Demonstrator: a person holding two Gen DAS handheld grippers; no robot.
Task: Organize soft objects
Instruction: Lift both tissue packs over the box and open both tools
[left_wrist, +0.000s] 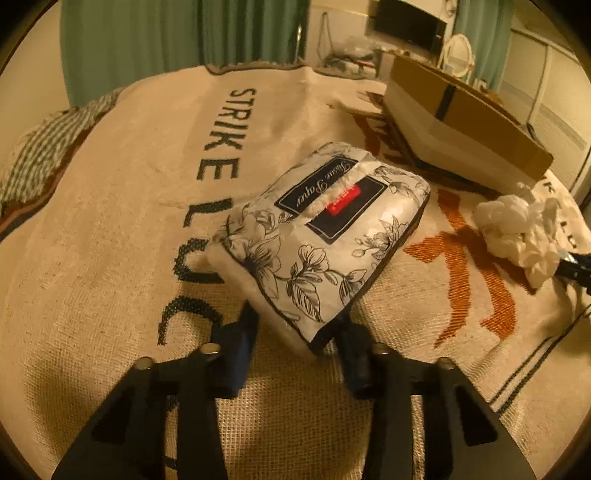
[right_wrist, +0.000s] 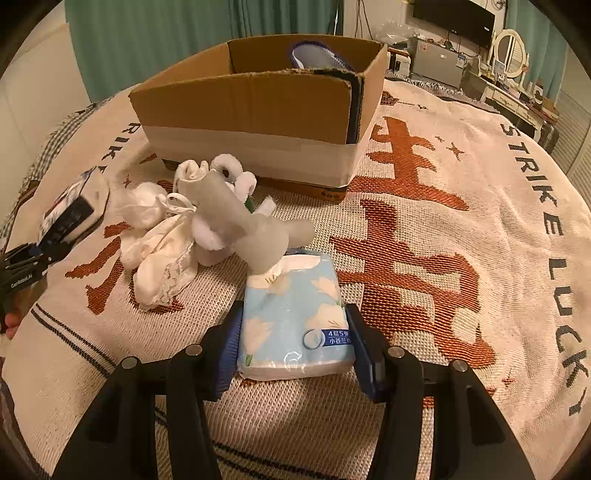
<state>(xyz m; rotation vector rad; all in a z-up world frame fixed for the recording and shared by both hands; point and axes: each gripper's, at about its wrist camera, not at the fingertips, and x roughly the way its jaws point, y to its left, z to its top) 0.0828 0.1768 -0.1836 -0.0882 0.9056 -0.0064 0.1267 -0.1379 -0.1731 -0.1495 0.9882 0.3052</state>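
Observation:
A floral black-and-white tissue pack (left_wrist: 325, 236) lies on the woven blanket (left_wrist: 110, 206). My left gripper (left_wrist: 295, 328) is open, its fingers on either side of the pack's near corner. In the right wrist view my right gripper (right_wrist: 295, 343) is shut on a light-blue tissue pack (right_wrist: 295, 317), pads against both its sides. A grey sock (right_wrist: 243, 221) and a pile of white lacy cloth and rolled socks (right_wrist: 166, 236) lie just beyond it. The floral pack and left gripper (right_wrist: 48, 236) show at the left.
An open cardboard box (right_wrist: 258, 110) stands on the blanket behind the pile, with something blue and white inside; it also shows in the left wrist view (left_wrist: 458, 122). A striped cloth (left_wrist: 48, 147) lies at the blanket's far left. Furniture and a mirror stand beyond the bed.

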